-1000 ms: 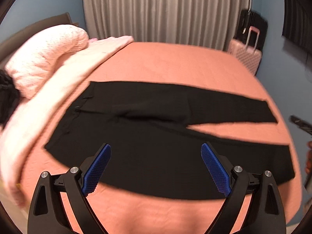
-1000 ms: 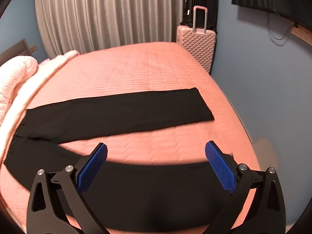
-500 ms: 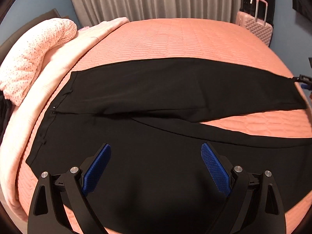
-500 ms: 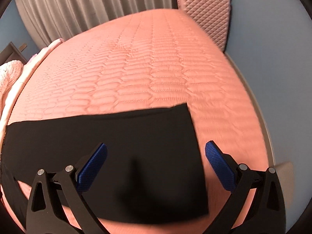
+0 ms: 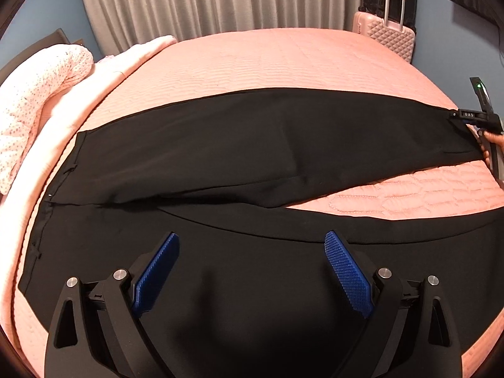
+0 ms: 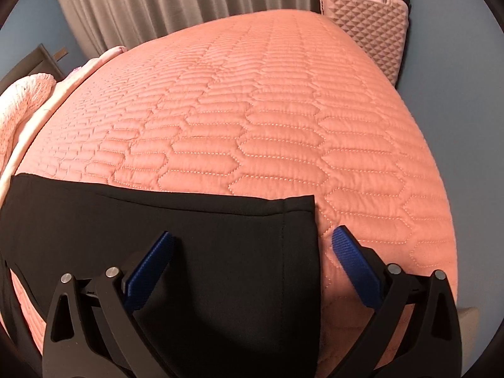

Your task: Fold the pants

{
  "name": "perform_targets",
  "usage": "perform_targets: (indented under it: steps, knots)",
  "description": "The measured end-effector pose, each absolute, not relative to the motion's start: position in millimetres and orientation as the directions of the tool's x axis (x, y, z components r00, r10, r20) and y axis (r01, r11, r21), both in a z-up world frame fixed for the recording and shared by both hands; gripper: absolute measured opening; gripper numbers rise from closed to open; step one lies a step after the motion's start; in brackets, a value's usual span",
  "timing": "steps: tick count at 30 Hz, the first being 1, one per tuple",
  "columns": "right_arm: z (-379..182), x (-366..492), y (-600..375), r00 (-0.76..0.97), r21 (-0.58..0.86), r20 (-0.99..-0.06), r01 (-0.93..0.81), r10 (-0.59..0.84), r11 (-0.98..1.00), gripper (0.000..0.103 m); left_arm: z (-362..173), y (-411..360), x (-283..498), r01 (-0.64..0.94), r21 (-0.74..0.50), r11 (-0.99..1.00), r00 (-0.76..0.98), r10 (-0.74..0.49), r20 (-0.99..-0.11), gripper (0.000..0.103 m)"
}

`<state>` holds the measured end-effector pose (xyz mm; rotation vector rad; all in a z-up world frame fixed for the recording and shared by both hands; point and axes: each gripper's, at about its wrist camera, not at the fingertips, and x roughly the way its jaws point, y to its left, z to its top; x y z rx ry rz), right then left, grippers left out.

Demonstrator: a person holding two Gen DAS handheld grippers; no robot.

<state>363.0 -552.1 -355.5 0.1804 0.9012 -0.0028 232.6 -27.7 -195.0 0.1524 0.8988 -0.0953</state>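
Note:
Black pants [image 5: 252, 145] lie flat on a salmon quilted bedspread [image 5: 283, 60], waist to the left and legs spread to the right. My left gripper [image 5: 252, 239] hovers open low over the near leg close to the hip, nothing between its pads. In the right wrist view my right gripper [image 6: 252, 233] straddles the hem of the far leg [image 6: 302, 217]. Its left pad is over the black cloth and its right pad over the bedspread. Its jaws are closing, still wide, with the hem edge between them and no pad pressing on it. The right gripper [image 5: 478, 119] and a hand also show at the left view's right edge.
A pale pink blanket and a dotted pillow [image 5: 37, 94] are heaped along the bed's left side. A pink hard suitcase [image 5: 390, 34] stands past the far right corner, in front of grey curtains [image 5: 204, 0]. The bed drops off at the right edge [image 6: 441, 208].
Both grippers came down close to the bed. The right one moved from over the near leg to the far leg's hem, and its jaws have narrowed a little.

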Motion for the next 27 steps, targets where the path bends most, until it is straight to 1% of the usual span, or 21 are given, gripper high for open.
perform_targets:
  steps: [1, 2, 3, 4, 5, 7, 9, 12, 13, 15, 16, 17, 19, 21, 22, 25, 27]
  knots:
    - [-354, 360, -554, 0.632, 0.152, -0.772, 0.084, 0.065, 0.985, 0.076, -196, -27, 232, 0.148, 0.091, 0.985, 0.624, -0.022, -0.781, 0.092]
    - [-351, 357, -558, 0.643, 0.167, -0.763, 0.091, 0.070, 0.982, 0.047, -197, -26, 232, 0.146, 0.092, 0.985, 0.625, -0.020, -0.780, 0.092]
    - [-350, 355, -563, 0.646, 0.187, -0.759, 0.108, 0.074, 0.976, 0.038, -198, -24, 232, 0.141, 0.090, 0.986, 0.626, -0.018, -0.780, 0.092]
    - [-350, 354, -567, 0.644, 0.209, -0.760, 0.113, 0.089, 0.971, 0.026, -198, -22, 233, 0.139, 0.086, 0.987, 0.624, -0.020, -0.781, 0.092]
    - [-349, 353, -569, 0.639, 0.216, -0.764, 0.115, 0.094, 0.970, 0.021, -198, -17, 234, 0.130, 0.078, 0.989, 0.624, -0.020, -0.781, 0.092]
    - [-347, 354, -565, 0.631, 0.204, -0.771, 0.121, 0.084, 0.971, 0.017, -196, -6, 235, 0.113, 0.065, 0.991, 0.637, -0.022, -0.771, 0.092]
    - [-342, 354, -556, 0.632, 0.191, -0.771, 0.111, 0.079, 0.975, 0.009, -191, 12, 241, 0.084, 0.088, 0.993, 0.669, 0.009, -0.743, 0.092]
    - [-331, 342, -540, 0.657, 0.189, -0.749, 0.093, 0.083, 0.978, 0.006, -181, 43, 258, 0.063, 0.148, 0.987, 0.690, 0.064, -0.721, 0.092]
    - [-328, 339, -538, 0.664, 0.189, -0.744, 0.096, 0.079, 0.977, 0.006, -175, 63, 273, 0.032, 0.206, 0.978, 0.704, 0.124, -0.699, 0.092]
    - [-323, 331, -533, 0.668, 0.184, -0.741, 0.109, 0.065, 0.977, 0.006, -171, 97, 300, -0.014, 0.261, 0.965, 0.716, 0.192, -0.671, 0.092]
    - [-322, 329, -532, 0.664, 0.177, -0.746, 0.123, 0.052, 0.977, 0.006, -171, 128, 326, -0.059, 0.292, 0.955, 0.699, 0.248, -0.671, 0.092]
    - [-322, 328, -530, 0.655, 0.175, -0.754, 0.138, 0.043, 0.975, 0.006, -172, 152, 348, -0.073, 0.293, 0.953, 0.684, 0.262, -0.681, 0.092]
    - [-322, 326, -526, 0.649, 0.168, -0.760, 0.161, 0.024, 0.973, 0.006, -175, 200, 391, -0.144, 0.316, 0.938, 0.653, 0.330, -0.682, 0.091]
    - [-323, 326, -523, 0.642, 0.174, -0.766, 0.193, 0.009, 0.966, 0.006, -182, 238, 427, -0.187, 0.296, 0.937, 0.599, 0.348, -0.722, 0.091]
    - [-323, 326, -522, 0.643, 0.173, -0.766, 0.206, 0.000, 0.963, 0.006, -190, 261, 450, -0.186, 0.249, 0.951, 0.560, 0.310, -0.768, 0.091]
    - [-329, 327, -521, 0.639, 0.201, -0.770, 0.255, -0.009, 0.946, 0.006, -211, 297, 486, -0.199, 0.203, 0.959, 0.495, 0.277, -0.824, 0.092]
    - [-333, 327, -517, 0.627, 0.193, -0.779, 0.275, -0.024, 0.942, 0.006, -220, 309, 498, -0.220, 0.222, 0.950, 0.488, 0.305, -0.818, 0.092]
